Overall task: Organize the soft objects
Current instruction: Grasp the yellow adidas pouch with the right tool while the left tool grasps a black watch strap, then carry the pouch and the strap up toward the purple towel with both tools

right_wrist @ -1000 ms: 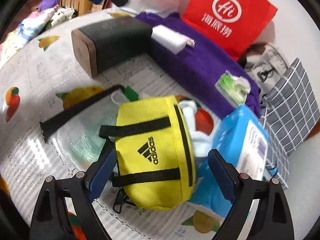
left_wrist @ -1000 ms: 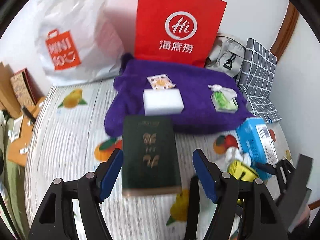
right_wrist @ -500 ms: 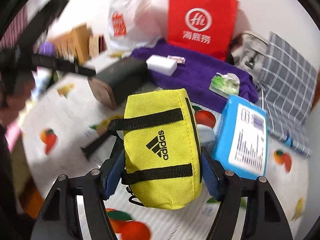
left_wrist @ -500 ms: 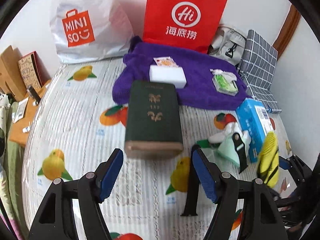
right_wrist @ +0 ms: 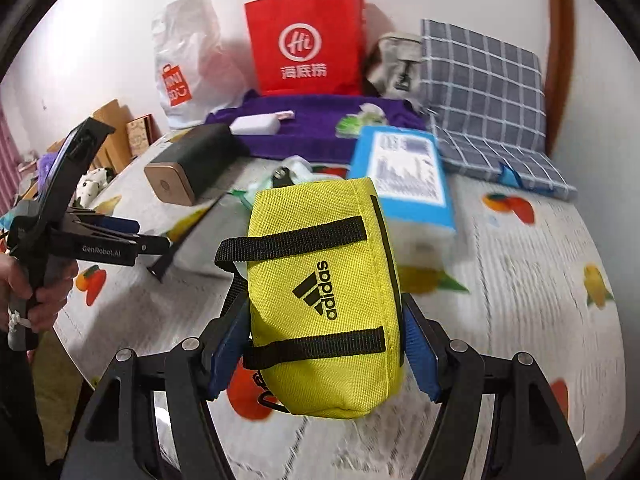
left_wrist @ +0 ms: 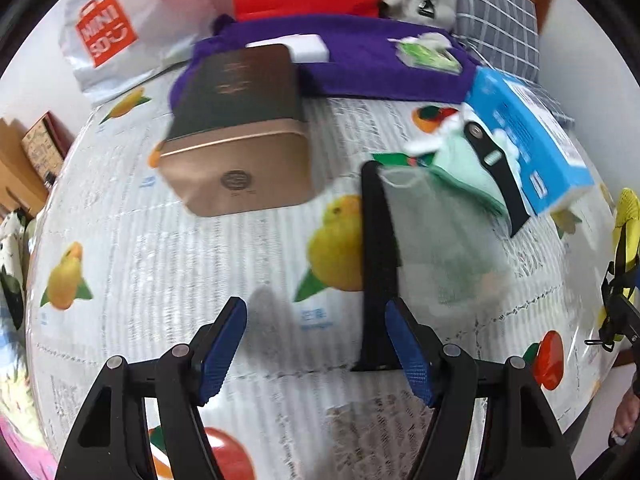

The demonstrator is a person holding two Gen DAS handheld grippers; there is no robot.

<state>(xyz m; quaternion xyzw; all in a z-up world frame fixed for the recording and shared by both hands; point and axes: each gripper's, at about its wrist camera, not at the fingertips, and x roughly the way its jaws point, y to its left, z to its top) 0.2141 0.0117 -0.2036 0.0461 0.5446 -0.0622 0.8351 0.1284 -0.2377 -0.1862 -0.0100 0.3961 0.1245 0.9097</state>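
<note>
Right tool (right_wrist: 324, 348) now clamping yellow pouch (right_wrist: 324, 292), lifted

My right gripper (right_wrist: 326, 356) clamps the yellow bag (right_wrist: 324, 300) above the fruit-print tablecloth (right_wrist: 520, 300); my left gripper (right_wrist: 148, 245) hovers beside the green tin (right_wrist: 192, 168).

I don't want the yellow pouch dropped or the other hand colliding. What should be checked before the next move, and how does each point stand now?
1. Right gripper clamped on yellow pouch: ok, jaws just closed, pads press both sides.
2. Pouch clear of the table: ok, lifted.
3. Pouch strap free of snags: cannot tell, loops hang beneath.
4. Left gripper empty: ok, jaws open above the cloth.
5. Black strap clear of the left gripper's fingers: not ok, it runs beside one finger.
6. Drop-off spot chosen: cannot tell.
</note>
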